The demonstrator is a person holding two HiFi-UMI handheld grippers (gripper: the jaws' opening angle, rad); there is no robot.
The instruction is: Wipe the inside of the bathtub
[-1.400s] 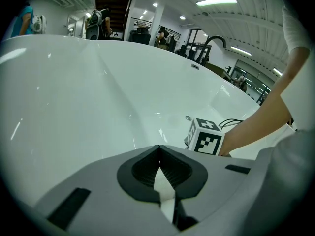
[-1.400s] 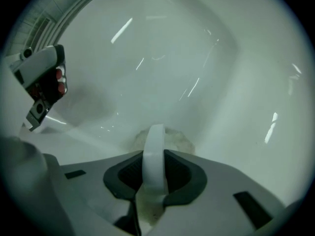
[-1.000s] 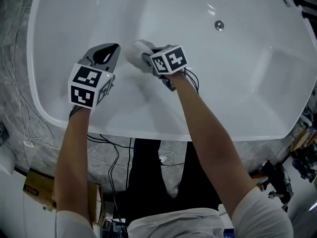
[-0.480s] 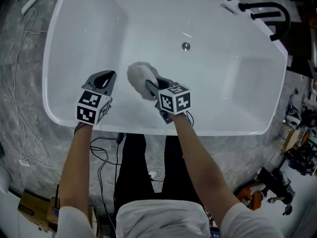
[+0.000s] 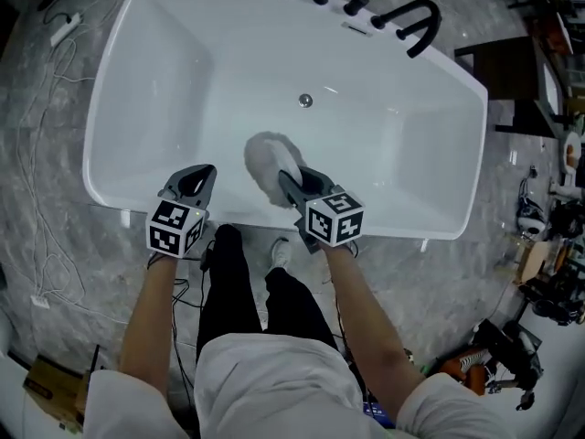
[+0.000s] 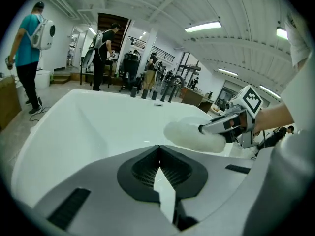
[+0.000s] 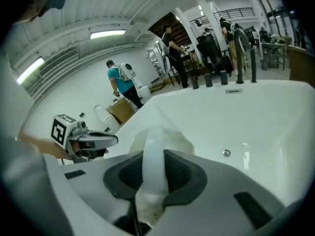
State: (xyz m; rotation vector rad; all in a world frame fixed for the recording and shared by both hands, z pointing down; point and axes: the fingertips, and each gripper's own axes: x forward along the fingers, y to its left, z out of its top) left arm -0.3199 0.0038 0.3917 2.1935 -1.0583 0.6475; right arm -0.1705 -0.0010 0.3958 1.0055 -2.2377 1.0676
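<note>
grey marble floor [image 5: 55, 144], cables [image 5: 37, 245], ceiling strip lights [image 6: 204, 26]

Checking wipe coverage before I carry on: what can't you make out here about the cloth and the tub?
- Contact of the white fluffy cloth with the white bathtub: the head view looks straight down; in the right gripper view, the right gripper's body hides its underside.
- Tub surface beneath the cloth: head view, covered by it.
- Dirt or wetness: too faint on glossy white.

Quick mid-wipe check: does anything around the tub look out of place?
Bathtub looks clean, undamaged. Only oddity: loose white cables trailing over the floor beside its left end. Right claw grips the pad.
</note>
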